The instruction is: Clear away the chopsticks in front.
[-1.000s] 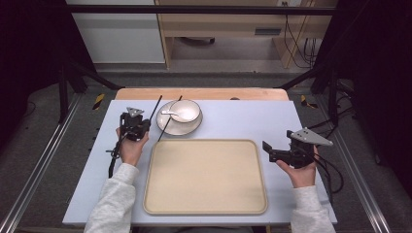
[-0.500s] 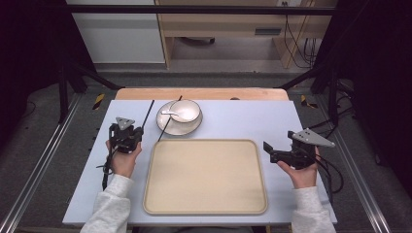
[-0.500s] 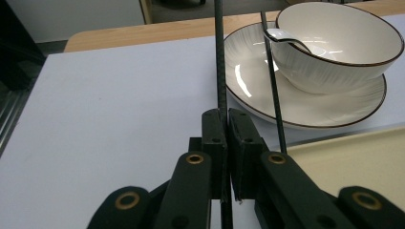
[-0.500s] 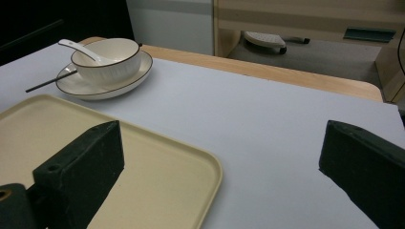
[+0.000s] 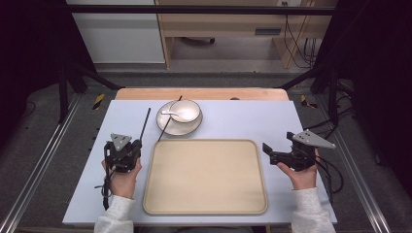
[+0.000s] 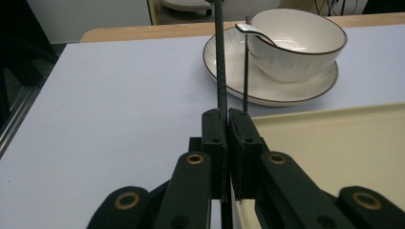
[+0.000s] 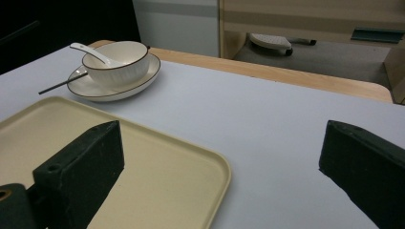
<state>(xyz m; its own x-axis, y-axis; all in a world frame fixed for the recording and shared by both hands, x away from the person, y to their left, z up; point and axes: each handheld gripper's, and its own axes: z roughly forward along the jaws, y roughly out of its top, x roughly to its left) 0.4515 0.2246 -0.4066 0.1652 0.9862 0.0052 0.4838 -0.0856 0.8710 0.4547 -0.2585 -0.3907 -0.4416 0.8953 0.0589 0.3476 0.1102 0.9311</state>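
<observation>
Black chopstick [image 6: 220,62] sits clamped in the left tongs [image 6: 228,125], pointing ahead; right tongs [image 7: 219,167] gape apart

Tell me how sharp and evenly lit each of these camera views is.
High view: even light, soft shadows, dark surroundings, slightly soft focus. Left gripper view: the black left gripper and its thin dark chopstick look sharp; white ribbed ceramic bowl shows mild glare. Right gripper view: near jaws blurred, cream plastic tray evenly lit.

Two chopsticks [image 5: 144,124], one bowl [image 5: 185,110], one plate [image 5: 167,126], one spoon [image 5: 170,112], one tray [image 5: 204,177].
</observation>
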